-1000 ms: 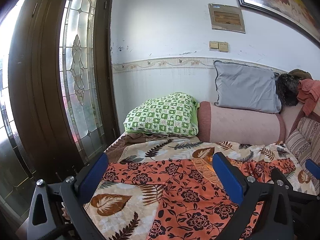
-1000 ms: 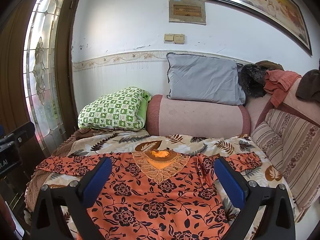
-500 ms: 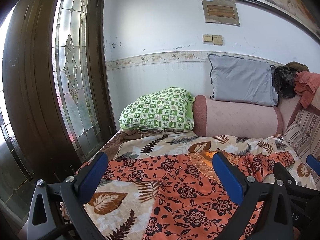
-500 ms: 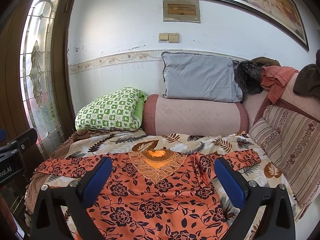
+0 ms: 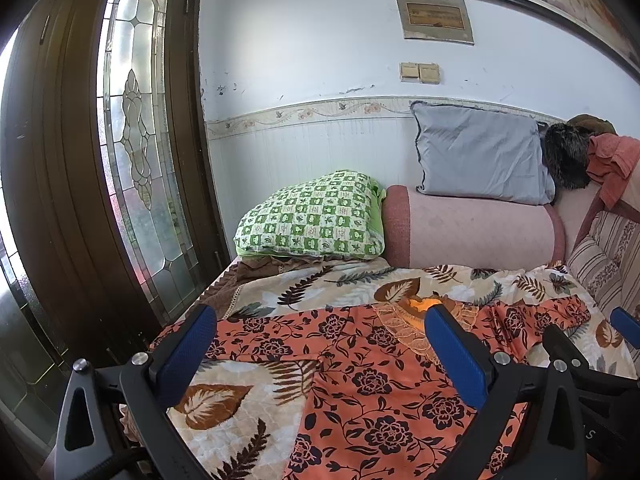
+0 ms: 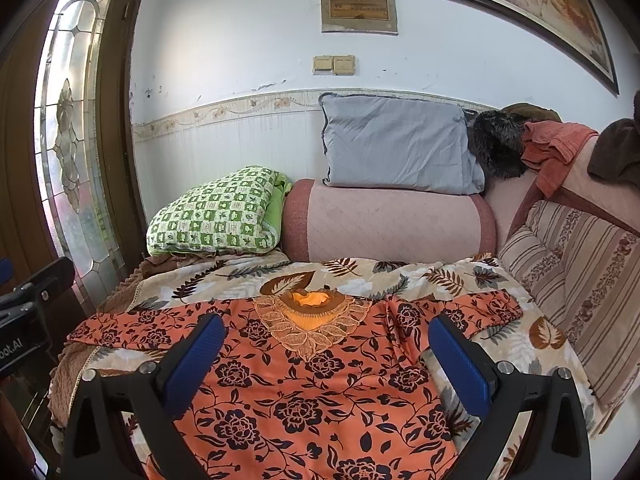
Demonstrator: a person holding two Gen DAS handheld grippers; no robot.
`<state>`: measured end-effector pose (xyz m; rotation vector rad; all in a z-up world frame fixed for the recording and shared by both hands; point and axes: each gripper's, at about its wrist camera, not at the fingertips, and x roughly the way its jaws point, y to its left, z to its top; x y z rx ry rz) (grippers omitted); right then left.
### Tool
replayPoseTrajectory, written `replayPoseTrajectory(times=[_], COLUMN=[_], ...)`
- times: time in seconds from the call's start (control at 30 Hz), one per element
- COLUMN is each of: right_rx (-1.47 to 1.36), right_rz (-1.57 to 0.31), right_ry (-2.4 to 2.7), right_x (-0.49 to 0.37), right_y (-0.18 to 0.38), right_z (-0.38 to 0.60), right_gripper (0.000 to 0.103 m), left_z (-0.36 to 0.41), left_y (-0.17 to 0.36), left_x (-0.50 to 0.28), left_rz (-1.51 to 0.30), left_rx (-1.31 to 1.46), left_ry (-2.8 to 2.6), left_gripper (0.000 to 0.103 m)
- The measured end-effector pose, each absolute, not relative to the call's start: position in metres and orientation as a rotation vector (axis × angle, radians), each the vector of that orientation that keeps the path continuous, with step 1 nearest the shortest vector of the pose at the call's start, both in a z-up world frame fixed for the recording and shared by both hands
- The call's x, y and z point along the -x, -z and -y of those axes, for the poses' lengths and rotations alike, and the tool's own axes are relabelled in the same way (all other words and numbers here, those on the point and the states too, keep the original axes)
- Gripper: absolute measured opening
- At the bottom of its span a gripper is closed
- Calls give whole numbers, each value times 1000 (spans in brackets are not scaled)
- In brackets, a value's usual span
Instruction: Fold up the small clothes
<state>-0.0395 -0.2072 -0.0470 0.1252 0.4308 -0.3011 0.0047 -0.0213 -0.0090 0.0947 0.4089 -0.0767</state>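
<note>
Orange floral blouse spread flat, neckline away from the cameras, on a leaf-print blanket covering the bed. Right wrist view: whole width of the garment, both sleeves laid out sideways, and the lace-trimmed neckline centred between the blue pads of the right gripper, whose jaws stand wide apart, holding nothing, above the chest of the blouse. At the left edge of this view the black body of the other tool carries white lettering, partly cut off, reading "bot.AI". Left wrist view: left gripper, likewise spread wide and empty, hovering over the blouse's left sleeve and armpit; neckline partly hidden behind its right finger; more of the stained-glass door visible. Both views: green checked pillow, pink bolster and grey pillow at the head of the bed. Text on the wall plaque is too small to read.
</note>
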Motion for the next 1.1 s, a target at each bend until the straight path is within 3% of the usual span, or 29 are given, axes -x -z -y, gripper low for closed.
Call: replayPoseTrajectory(times=[1.1], right_rx=[-146], right_rz=[-515], right_ry=[307], right_x=[10], right_y=[80], right_z=[219], right_gripper=[103], left_z=[35], left_y=[47], left_x=[-49], left_rz=[-498], left_rx=[-126], left_ry=[75], left_gripper=[103])
